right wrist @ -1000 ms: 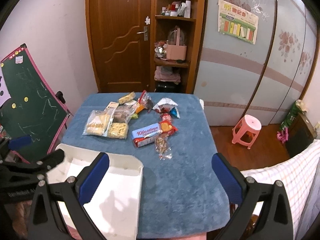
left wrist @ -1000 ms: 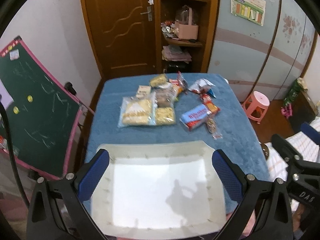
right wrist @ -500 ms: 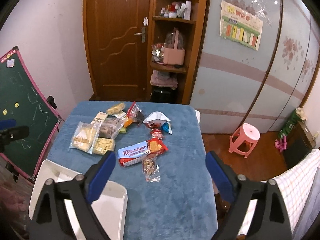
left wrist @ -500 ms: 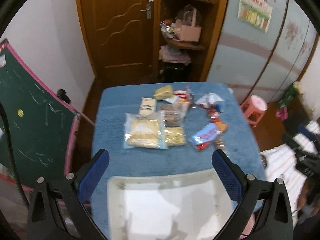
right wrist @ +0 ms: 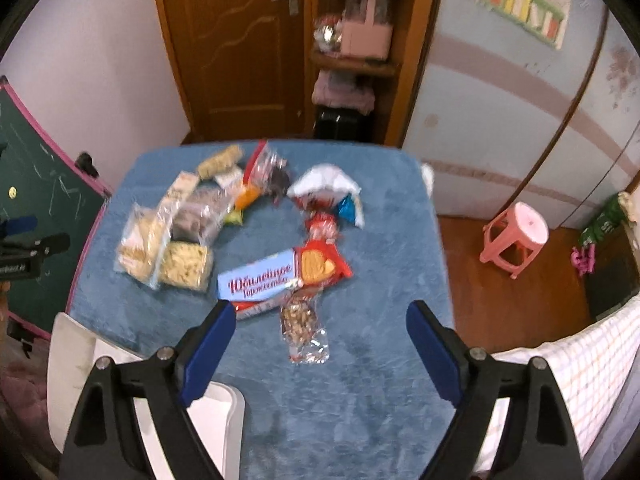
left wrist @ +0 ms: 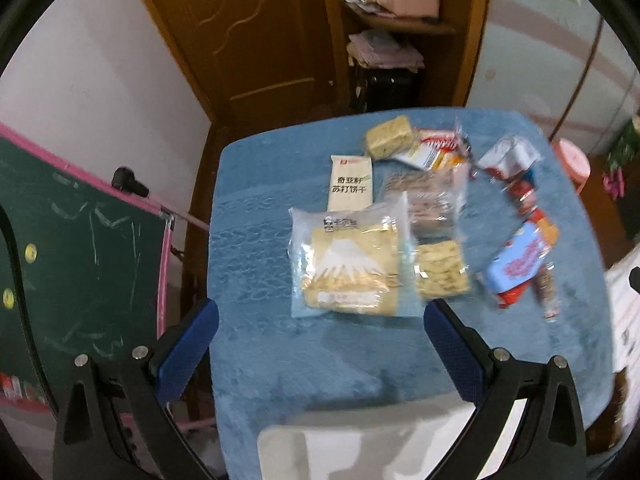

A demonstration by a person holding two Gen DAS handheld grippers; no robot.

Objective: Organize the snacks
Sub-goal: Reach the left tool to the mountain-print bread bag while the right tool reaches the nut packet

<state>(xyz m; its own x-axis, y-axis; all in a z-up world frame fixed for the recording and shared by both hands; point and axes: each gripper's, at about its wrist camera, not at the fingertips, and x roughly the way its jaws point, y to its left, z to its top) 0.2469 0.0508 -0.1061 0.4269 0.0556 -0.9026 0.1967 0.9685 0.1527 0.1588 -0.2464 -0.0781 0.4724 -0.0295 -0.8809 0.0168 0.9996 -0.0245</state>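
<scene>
Several snack packets lie on a blue-covered table [left wrist: 256,344]. A large clear bag of cake with a mountain print [left wrist: 346,264] lies just beyond my open, empty left gripper [left wrist: 320,320]. A white cracker pack [left wrist: 351,184] lies behind it. A blue and red biscuit pack [right wrist: 276,276] and a small clear bag of nuts [right wrist: 302,326] lie just ahead of my open, empty right gripper [right wrist: 320,324]. A white tray [left wrist: 360,444] sits at the table's near edge, also in the right wrist view [right wrist: 72,356].
A green chalkboard with a pink frame [left wrist: 80,248] stands left of the table. A brown door [right wrist: 236,40] and shelves [right wrist: 356,60] are behind. A pink stool [right wrist: 516,236] stands on the floor at right. A checked cloth [right wrist: 592,360] lies at the near right.
Both grippers have moved forward and down toward the snacks. The white tray has slid toward the bottom of both views. Both views are motion-blurred.
</scene>
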